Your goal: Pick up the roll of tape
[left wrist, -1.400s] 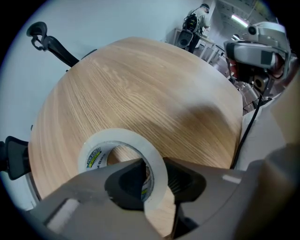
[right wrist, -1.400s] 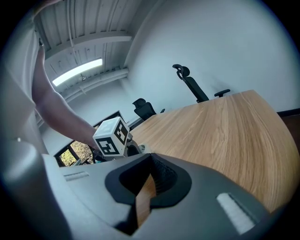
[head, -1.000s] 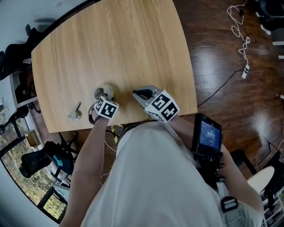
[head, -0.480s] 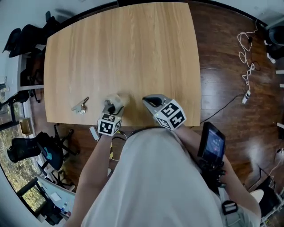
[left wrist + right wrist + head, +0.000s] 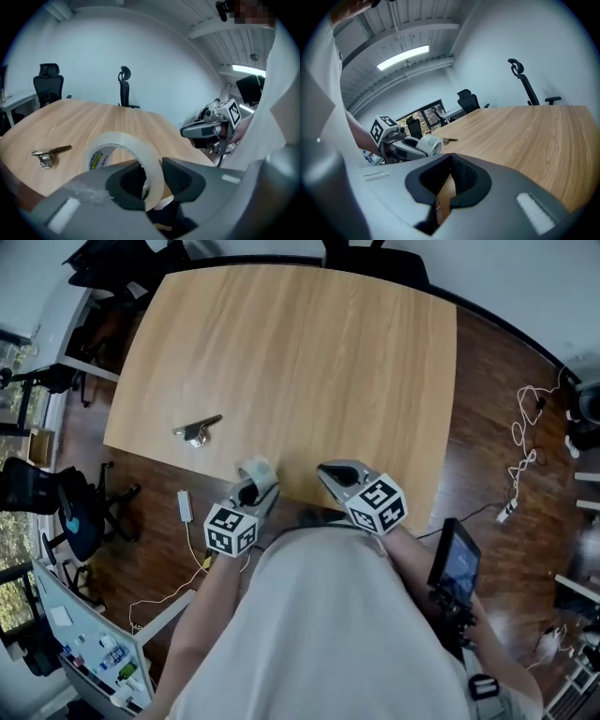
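Observation:
The roll of clear tape (image 5: 255, 472) is off the wooden table (image 5: 300, 352), held over its near edge. My left gripper (image 5: 251, 486) is shut on it: in the left gripper view the two dark pads pinch the band of the tape roll (image 5: 123, 150), one pad inside the ring and one outside, at the left gripper (image 5: 152, 171). The right gripper view shows the same roll (image 5: 430, 144) in the left gripper (image 5: 401, 143). My right gripper (image 5: 330, 472) hovers beside it at the table's near edge, shut with nothing in it (image 5: 451, 161).
A small metal key (image 5: 197, 430) lies on the table to the left of the grippers. Black office chairs (image 5: 48, 84) stand at the far side. Cables (image 5: 520, 442) trail on the dark wood floor at the right. A dark device (image 5: 453, 554) hangs at the person's side.
My left gripper has risen from the table with the tape roll in it and rolled over. The right gripper shifted a little along the near edge.

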Tool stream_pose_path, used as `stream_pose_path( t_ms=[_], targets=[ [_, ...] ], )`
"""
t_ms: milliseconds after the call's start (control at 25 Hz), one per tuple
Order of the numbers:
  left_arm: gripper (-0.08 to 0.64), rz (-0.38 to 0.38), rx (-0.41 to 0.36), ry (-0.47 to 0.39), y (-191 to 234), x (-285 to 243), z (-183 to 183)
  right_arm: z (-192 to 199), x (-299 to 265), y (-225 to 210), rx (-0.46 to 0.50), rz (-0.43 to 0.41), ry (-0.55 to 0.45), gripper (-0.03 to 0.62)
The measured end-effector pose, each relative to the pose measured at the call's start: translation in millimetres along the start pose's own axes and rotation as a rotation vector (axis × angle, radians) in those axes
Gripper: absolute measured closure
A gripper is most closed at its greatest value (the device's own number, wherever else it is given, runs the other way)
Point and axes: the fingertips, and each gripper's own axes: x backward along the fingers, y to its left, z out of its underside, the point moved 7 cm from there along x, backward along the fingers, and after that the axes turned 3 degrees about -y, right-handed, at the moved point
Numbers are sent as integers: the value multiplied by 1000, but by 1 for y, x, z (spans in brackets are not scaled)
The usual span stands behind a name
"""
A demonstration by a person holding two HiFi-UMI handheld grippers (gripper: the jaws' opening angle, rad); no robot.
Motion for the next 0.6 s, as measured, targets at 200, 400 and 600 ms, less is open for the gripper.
stream_pose_path(
  t_ms=[200, 400, 600],
  targets=[
    [446, 25, 50, -154, -7, 37, 4, -8, 0, 30, 55, -16, -9, 586],
    [445, 48, 90, -293, -12, 70, 6, -9, -6, 62, 123, -24, -4, 586],
    [445, 90, 121, -385, -19, 85, 7, -10, -4, 94, 200, -50, 13, 586]
  ],
)
